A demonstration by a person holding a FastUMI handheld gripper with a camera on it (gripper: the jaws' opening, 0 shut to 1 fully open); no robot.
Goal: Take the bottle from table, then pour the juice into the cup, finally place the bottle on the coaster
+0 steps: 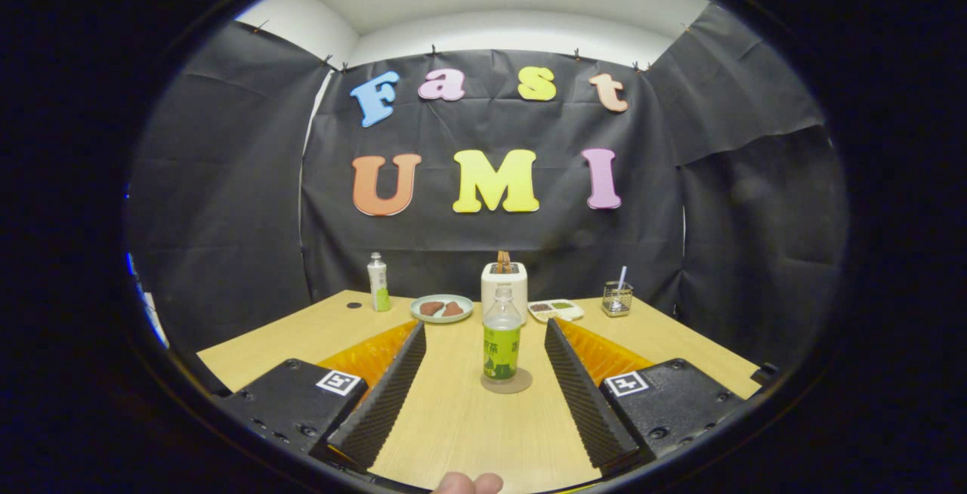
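Gripper (483,328) jaws wide open, holding nothing; bottle (502,343) stands upright on coaster (507,382) between the fingers, touching neither

The worktop (453,418) is pale wood grain, and the tool (483,328) hangs over its near part with fingers wide apart. Between the fingers, touching neither, a green-labelled bottle (502,343) stands upright on a round coaster (508,382). Beyond them, along the far edge by the cloth wall, stand a second, white-capped bottle (378,282) on the left, a pale green plate (442,307) with two brown pieces, a white toaster (504,286) straight ahead, a small divided tray (555,310), and a wire-mesh holder (617,299) on the right.
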